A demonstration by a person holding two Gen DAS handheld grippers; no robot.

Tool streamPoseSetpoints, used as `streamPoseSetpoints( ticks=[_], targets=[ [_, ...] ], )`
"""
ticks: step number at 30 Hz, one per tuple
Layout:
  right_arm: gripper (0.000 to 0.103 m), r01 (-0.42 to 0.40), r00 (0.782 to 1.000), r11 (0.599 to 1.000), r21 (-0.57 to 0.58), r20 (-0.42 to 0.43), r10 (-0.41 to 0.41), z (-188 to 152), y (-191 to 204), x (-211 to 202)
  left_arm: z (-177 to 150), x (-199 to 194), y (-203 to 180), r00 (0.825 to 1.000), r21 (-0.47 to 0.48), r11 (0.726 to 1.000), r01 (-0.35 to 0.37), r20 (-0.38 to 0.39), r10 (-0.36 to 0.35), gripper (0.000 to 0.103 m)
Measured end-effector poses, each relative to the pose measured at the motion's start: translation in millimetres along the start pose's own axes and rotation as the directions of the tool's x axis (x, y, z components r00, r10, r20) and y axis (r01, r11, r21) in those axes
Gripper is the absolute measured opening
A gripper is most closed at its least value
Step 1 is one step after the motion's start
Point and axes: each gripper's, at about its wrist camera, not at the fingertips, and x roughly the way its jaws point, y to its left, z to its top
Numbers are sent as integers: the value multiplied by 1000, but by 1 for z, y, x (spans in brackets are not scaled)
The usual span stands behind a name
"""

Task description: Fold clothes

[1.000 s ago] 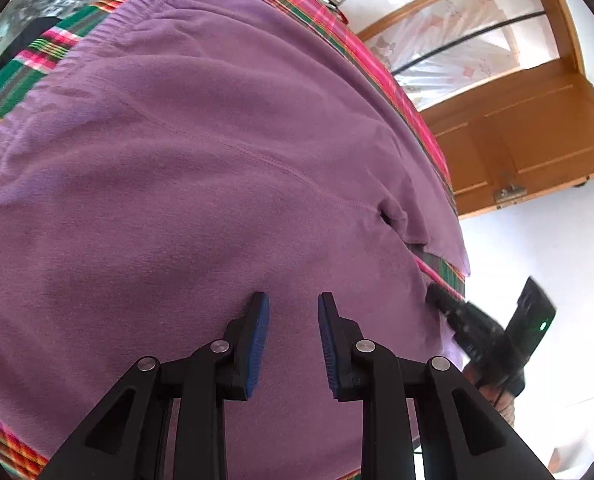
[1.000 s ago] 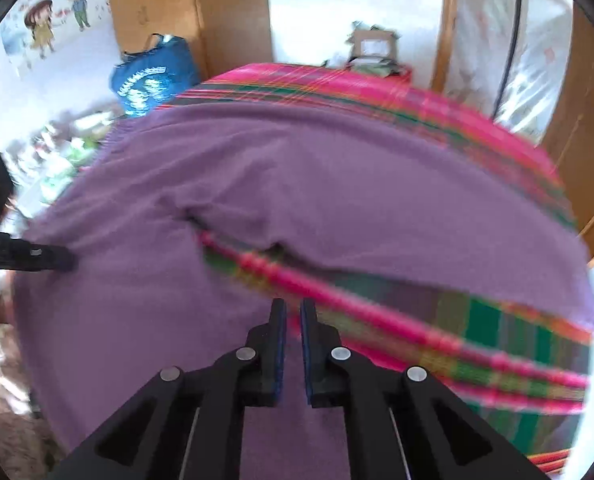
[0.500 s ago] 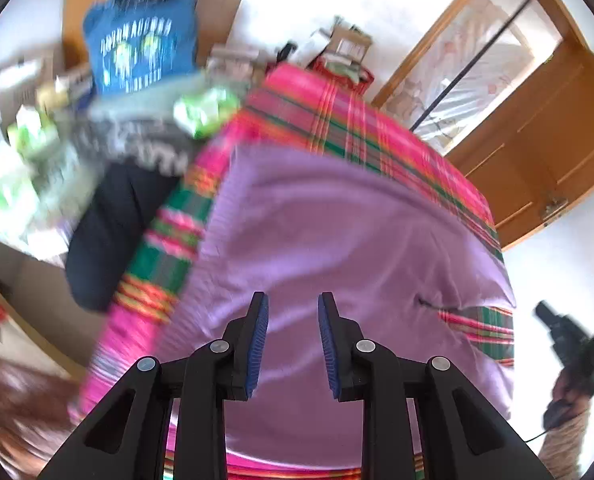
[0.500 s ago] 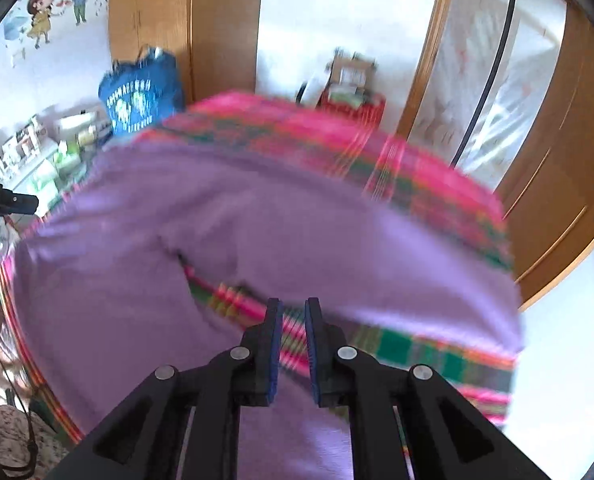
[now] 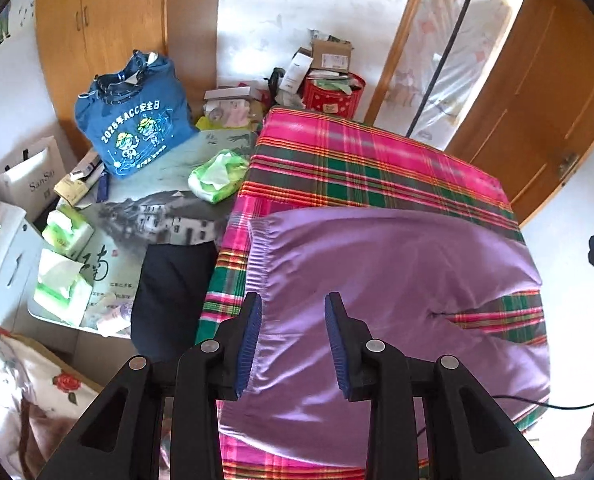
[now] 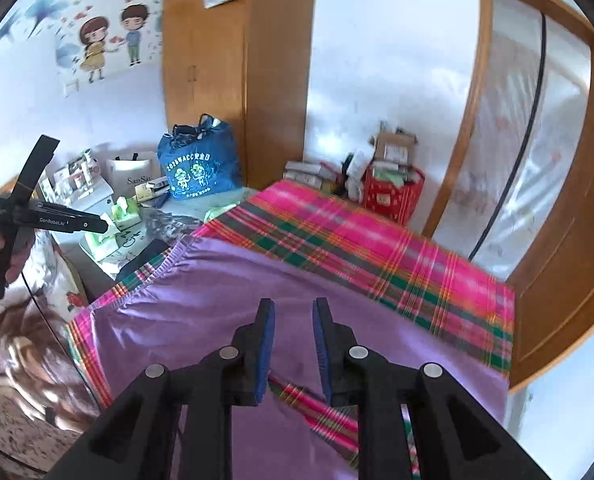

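Above the pink-and-green plaid surface [image 5: 361,160], your left tool [image 5: 293,344] and right tool [image 6: 293,344], jaws just widening, hung empty over the flat purple knit trousers [image 5: 397,272]; you needed matching grips before folding evenly.

both wrist views high above the near bed edge, angled down toward the far wall, sharing purple trousers [image 5: 397,264] and plaid bedcover [image 6: 377,248]

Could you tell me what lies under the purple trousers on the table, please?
Under the purple trousers lies a plaid cloth in pink and green; it shows beyond the waistband and in the gap between the two legs. Whatever supports the cloth is covered, so it cannot be seen.
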Motion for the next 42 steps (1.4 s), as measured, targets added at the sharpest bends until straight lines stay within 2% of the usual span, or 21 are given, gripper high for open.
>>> streamPoseSetpoints(
  ticks=[3, 5, 8, 11, 14, 16, 19, 23, 29, 34, 36, 37, 42],
  targets=[
    [25, 13, 1000, 1000, 20, -3, -13, 7, -7, 19, 13, 10, -7, 1000, 50, 999, -2, -14, 3, 34],
    [25, 42, 999, 999, 27, -23, -41, 10, -11, 37, 23, 14, -17, 1000, 98, 995, -5, 16, 4, 34],
    [25, 42, 998, 999, 27, -37, -41, 14, -18, 58, 41, 31, -28, 1000, 139, 990, -11, 18, 9, 34],
    [25, 26, 998, 999, 25, -60, -24, 14, -27, 84, 55, 58, -42, 1000, 196, 980, -26, 10, 25, 34],
    [26, -46, 987, 998, 48, -150, 52, 10, -36, 128, 67, 97, -58, 999, 256, 967, 8, -46, 4, 34],
    [26, -48, 979, 998, 38, -195, 55, 6, -37, 157, 71, 121, -66, 997, 300, 954, 12, -75, 11, 34],
    [26, -46, 969, 999, -8, -242, 42, 1, -36, 193, 74, 162, -73, 990, 366, 929, -46, -110, 92, 34],
    [31, -80, 951, 997, 8, -298, 79, -2, -43, 243, 78, 207, -66, 975, 350, 936, -45, -188, 117, 34],
    [31, -96, 938, 993, -62, -338, 70, -1, -42, 293, 75, 243, -54, 957, 357, 929, -98, -223, 187, 34],
    [31, -124, 928, 983, -139, -366, 65, 0, -33, 327, 80, 257, -42, 953, 333, 935, -119, -228, 202, 34],
    [35, -132, 925, 975, -177, -377, 57, -2, -29, 335, 80, 261, -41, 951, 342, 931, -128, -223, 213, 34],
    [43, -137, 923, 972, -193, -382, 54, -3, -27, 338, 81, 262, -40, 952, 343, 931, -126, -221, 210, 34],
    [44, -129, 919, 968, -217, -393, 35, -5, -28, 353, 83, 269, -36, 953, 358, 926, -119, -221, 208, 34]
  ],
)
